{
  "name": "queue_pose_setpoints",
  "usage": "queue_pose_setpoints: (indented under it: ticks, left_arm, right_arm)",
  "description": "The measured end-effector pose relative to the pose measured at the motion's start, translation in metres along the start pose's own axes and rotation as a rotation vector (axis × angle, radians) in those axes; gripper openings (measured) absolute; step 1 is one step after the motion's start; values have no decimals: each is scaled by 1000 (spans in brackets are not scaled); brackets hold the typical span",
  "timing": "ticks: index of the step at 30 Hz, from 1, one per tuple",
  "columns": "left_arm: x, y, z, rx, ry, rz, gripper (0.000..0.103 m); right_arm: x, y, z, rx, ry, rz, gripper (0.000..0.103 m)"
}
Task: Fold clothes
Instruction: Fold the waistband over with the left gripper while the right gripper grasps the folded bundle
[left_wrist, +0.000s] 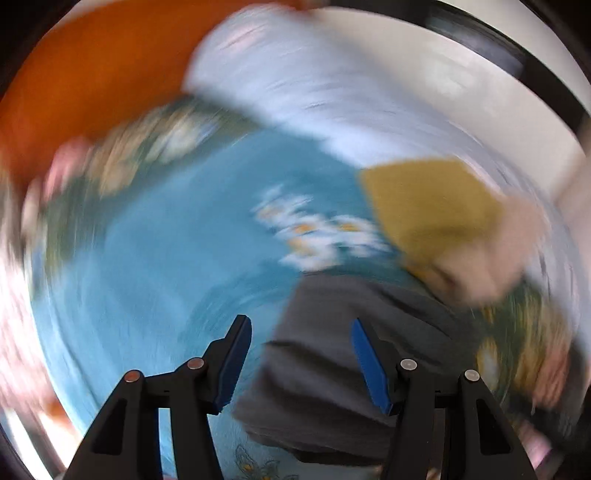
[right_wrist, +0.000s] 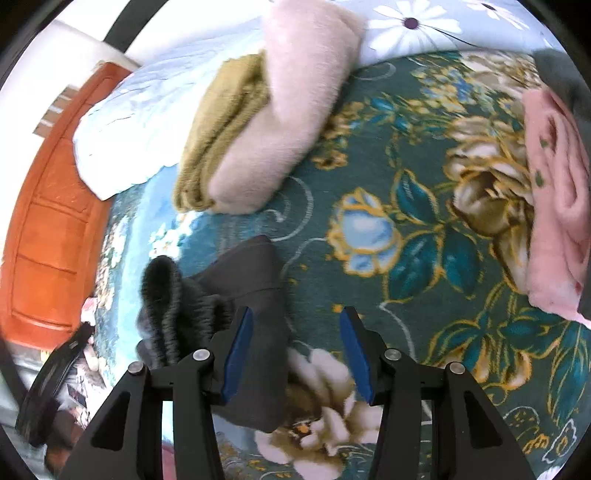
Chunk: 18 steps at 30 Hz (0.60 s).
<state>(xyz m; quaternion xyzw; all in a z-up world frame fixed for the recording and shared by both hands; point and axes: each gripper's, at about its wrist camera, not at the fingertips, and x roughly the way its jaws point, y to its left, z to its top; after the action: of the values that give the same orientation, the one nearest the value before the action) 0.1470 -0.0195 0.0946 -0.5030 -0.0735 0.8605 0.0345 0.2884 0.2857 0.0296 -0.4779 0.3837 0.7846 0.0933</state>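
Right gripper spread, empty; grey garment lies just left under it, long axis running away. Left gripper also spread, over the same cloth.

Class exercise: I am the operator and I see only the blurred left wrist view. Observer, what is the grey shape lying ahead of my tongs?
Observer: A dark grey folded garment with a ribbed cuff, lying on the green floral blanket.
Operator: Is anything gripped?
Observer: No. The right tongs are open, the left tongs too.
Operator: What is the yellow patch?
Observer: A folded mustard-yellow knit beside a pale pink fluffy folded piece.
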Motion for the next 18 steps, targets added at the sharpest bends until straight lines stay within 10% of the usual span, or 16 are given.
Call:
queue_pose_setpoints:
  ticks: [7,12,18]
  left_arm:
    - [68,67,-11,-344,283,-161,61]
    - [76,40,-16,-216,329,-131,66]
    - [77,54,-17,-310,345,-173,67]
  right_arm:
    - [15,42,-7,-114,113,168,60]
    - [43,80,-7,-181,179,190,68]
    - [62,123,-13,-267,171,167,69]
